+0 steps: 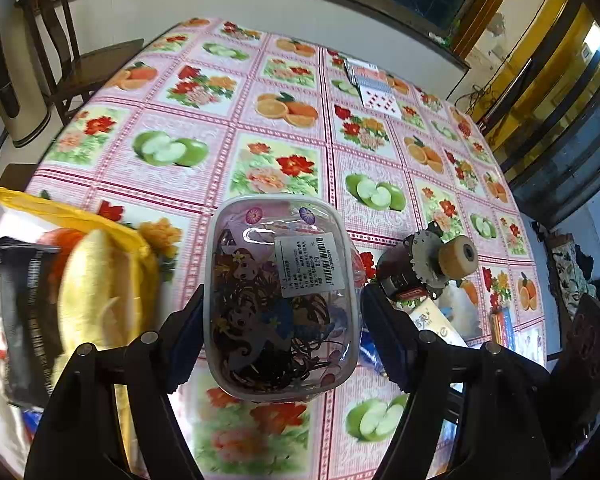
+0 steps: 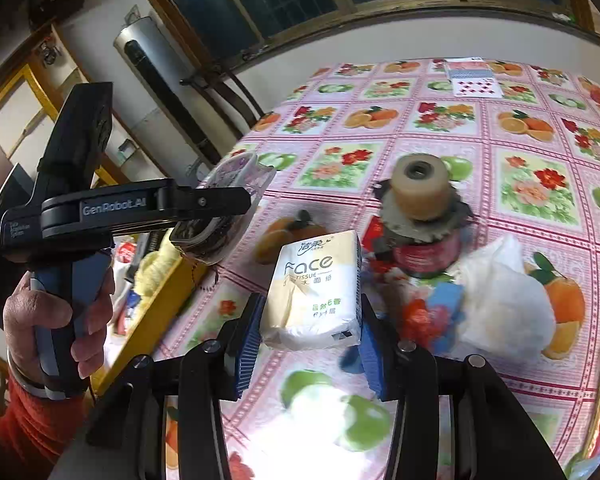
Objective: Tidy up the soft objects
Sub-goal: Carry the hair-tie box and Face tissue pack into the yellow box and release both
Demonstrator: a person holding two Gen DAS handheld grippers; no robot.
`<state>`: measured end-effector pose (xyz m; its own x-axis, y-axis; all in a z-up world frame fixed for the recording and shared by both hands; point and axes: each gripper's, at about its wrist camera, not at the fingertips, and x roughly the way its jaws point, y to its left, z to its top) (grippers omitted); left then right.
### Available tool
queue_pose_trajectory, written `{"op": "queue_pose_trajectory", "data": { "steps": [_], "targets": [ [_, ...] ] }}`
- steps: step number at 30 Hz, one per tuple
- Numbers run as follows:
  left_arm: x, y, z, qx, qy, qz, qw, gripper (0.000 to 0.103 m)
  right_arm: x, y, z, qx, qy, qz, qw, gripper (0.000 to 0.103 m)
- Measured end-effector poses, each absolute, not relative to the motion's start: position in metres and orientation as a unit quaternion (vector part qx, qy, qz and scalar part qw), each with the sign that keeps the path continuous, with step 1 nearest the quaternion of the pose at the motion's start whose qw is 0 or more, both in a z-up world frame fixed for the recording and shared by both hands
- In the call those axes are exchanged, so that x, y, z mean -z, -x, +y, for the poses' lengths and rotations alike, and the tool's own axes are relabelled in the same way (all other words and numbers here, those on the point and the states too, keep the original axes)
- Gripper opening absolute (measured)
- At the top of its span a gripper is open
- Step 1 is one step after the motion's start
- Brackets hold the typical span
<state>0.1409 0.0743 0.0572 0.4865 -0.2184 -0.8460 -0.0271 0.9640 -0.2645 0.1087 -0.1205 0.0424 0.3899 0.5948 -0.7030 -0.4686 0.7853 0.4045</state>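
Tissue pack (image 2: 316,292), lower centre of frame, clamped in your right gripper (image 2: 312,344); clear plastic box (image 1: 280,296), centre frame, clamped in your left gripper (image 1: 282,332), above the tablecloth (image 1: 260,128).

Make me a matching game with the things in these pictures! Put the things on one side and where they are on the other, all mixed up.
Things:
1. clear plastic box
2. tissue pack
3. playing cards
4. yellow plush toy

Places:
A. at the far end of the table
B. between the right gripper's fingers
C. inside the yellow basket
D. between the left gripper's fingers

Pairs: 1-D, 2-B, 3-A, 4-C
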Motion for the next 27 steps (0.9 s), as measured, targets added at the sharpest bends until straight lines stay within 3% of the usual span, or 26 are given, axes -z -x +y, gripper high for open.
{"op": "queue_pose_trajectory", "data": {
  "steps": [14, 22, 27],
  "targets": [
    [-0.083, -0.062, 0.208, -0.029, 0.137, 0.466, 0.874, 0.074, -0.079, -0.088, 0.011, -0.425, -0.054, 0.43, 0.795, 0.045],
    [-0.06, -0.034, 0.265, -0.077, 0.155, 0.471, 0.865, 0.074, -0.05, -0.079, 0.106, -0.449, -0.02, 0.461, 0.765, 0.045],
    [-0.039, -0.027, 0.283, -0.076, 0.193, 0.485, 0.849, 0.077, -0.034, -0.062, 0.13, -0.46, 0.013, 0.467, 0.755, 0.052]
  ]
}}
